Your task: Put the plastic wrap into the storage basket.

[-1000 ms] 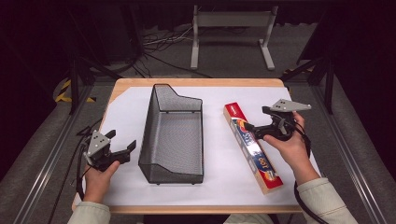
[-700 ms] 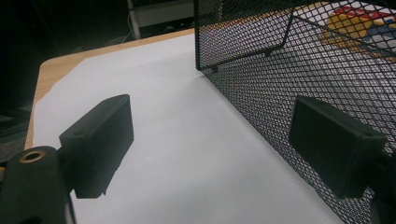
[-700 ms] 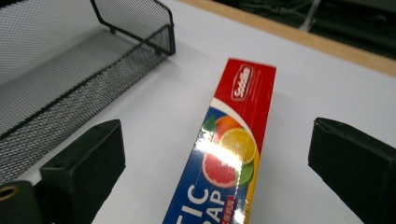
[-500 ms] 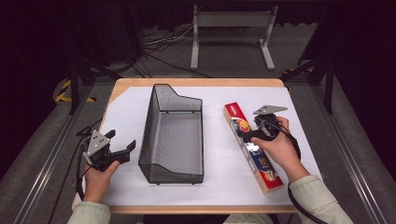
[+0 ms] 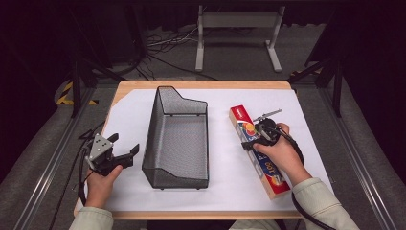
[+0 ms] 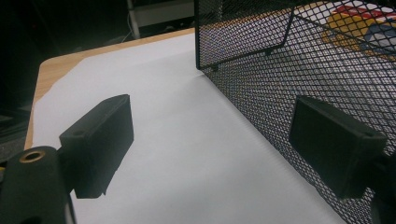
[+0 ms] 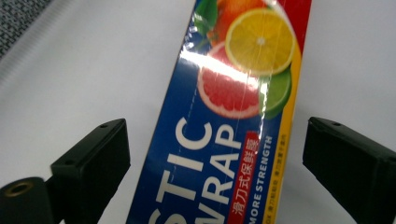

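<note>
A long plastic-wrap box, blue and red with citrus pictures, lies flat on the white sheet at the right. My right gripper points down over its far half. In the right gripper view the box runs up between the two black jaws of my right gripper, with a gap of white sheet on each side. Those jaws have just been closing around the box, and the pads stand clear of it. My left gripper is open at the left, beside the black mesh basket.
The mesh basket stands empty in the middle of the white sheet, its wall close to the left gripper's right jaw. The wooden table edge runs along the far side. Cables and a metal stand lie on the floor beyond.
My right gripper has come down and toward the near-left onto the box, so its jaws now straddle it. The left gripper has kept still.
</note>
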The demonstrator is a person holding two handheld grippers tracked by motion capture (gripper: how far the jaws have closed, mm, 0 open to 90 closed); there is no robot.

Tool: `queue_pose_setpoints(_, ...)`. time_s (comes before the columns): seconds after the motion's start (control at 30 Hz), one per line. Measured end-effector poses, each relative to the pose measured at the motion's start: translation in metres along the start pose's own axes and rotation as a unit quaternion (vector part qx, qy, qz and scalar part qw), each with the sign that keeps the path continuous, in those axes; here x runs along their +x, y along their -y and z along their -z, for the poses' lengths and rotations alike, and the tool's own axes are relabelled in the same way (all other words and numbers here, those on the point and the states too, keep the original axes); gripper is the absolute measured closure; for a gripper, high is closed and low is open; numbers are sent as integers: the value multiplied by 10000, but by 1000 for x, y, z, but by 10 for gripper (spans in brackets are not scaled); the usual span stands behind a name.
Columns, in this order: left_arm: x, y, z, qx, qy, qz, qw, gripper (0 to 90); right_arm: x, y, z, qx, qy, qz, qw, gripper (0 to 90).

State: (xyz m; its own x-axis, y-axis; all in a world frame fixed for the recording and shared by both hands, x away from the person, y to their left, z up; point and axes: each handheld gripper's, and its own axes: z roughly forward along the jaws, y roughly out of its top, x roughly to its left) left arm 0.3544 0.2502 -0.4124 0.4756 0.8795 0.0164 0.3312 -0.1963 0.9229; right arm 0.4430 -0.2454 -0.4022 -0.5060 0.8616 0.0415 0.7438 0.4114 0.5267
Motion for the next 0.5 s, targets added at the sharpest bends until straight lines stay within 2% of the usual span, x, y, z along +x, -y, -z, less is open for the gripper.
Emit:
queue_pose_setpoints(0.13,0,0,0,1,4,-4,10000,150,0,1,-5,333,1,-110,9994,120)
queue_pose_setpoints(0.5,-1,0,0,-1,10,-27,10000,150,1,2,-13,664,52,-165,9976,213)
